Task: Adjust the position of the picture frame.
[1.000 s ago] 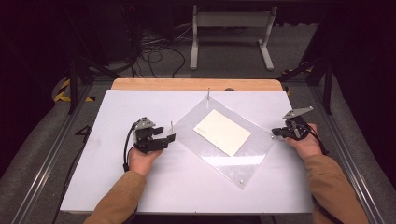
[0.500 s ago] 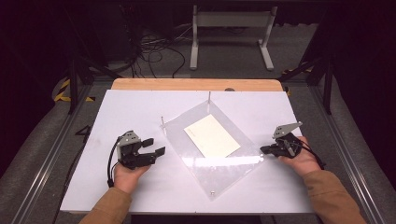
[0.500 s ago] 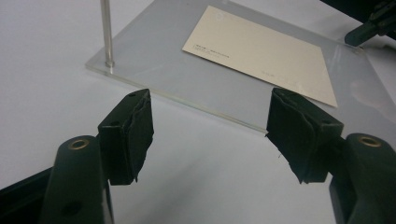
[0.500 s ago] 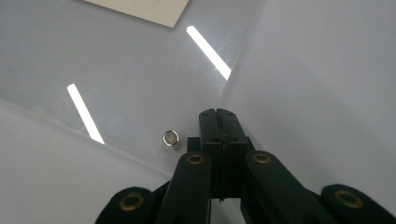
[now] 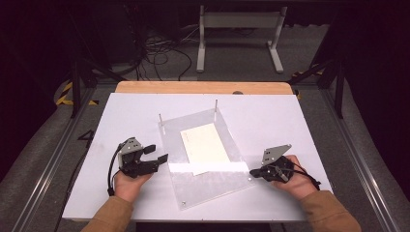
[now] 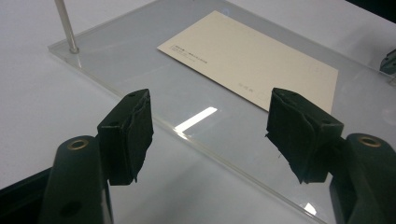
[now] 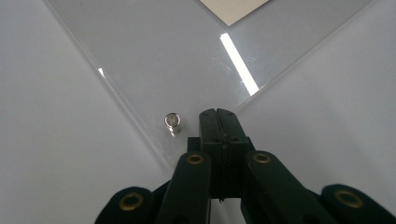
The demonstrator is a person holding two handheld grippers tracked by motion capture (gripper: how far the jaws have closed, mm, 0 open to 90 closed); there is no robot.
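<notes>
A clear acrylic plate (image 5: 212, 181) lies skewed on the white table, with thin metal posts (image 5: 216, 105) rising at its far corners. A cream card (image 5: 205, 147) rests flat on it. My left gripper (image 5: 157, 152) stands open just off the plate's left edge. In the left gripper view its jaws (image 6: 210, 135) straddle that edge with nothing between the pads, and the card (image 6: 252, 60) lies beyond. My right gripper (image 5: 252, 171) is shut and empty. Its tips (image 7: 219, 114) sit at the plate's right corner, next to a short metal stud (image 7: 173, 120).
The white tabletop (image 5: 290, 121) has bare room all round the plate. A wooden strip (image 5: 203, 87) runs along the far edge. Behind it are cables and a white stand (image 5: 239, 29) on the dark floor. Metal rails flank the table.
The plate with its card has turned clockwise on the table. My right gripper has come nearer and to the left with the plate's corner. The left gripper has drawn back left and nearer.
</notes>
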